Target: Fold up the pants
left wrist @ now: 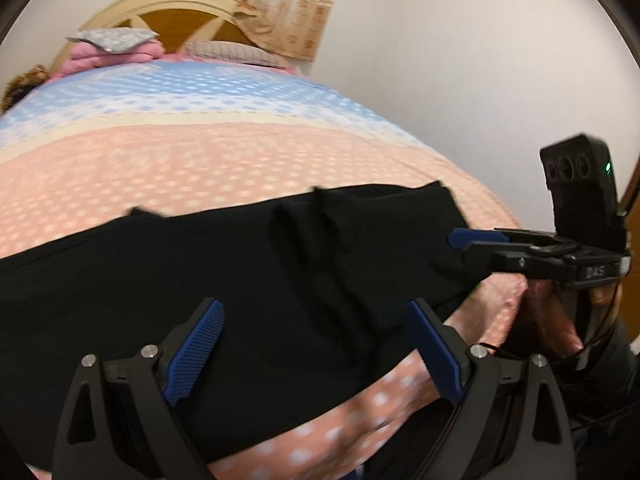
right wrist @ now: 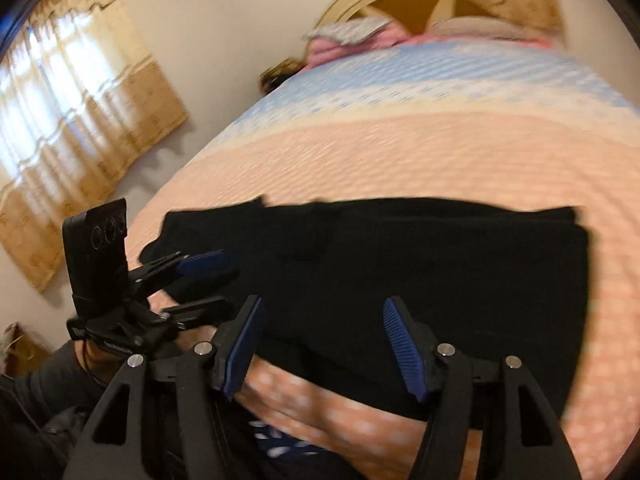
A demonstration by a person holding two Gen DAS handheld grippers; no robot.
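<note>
Your right gripper [right wrist: 320,344] stands wide and empty over the pants' [right wrist: 400,264] near edge; your left gripper [left wrist: 316,344] is wide too, holding nothing. The pants lie folded across the bed [right wrist: 400,152] — grab just the top layer and the fold will likely drag apart.

Motion smear softens the black pants [right wrist: 400,264] along their far edge toward the bed's head, so the fold lines there won't resolve. The right gripper [left wrist: 468,246] covers the pants' corner at the bed's right edge. The bed [left wrist: 240,152] runs out of frame at the near edge, and the pillows [right wrist: 352,36] at the headboard are only a blur.
</note>
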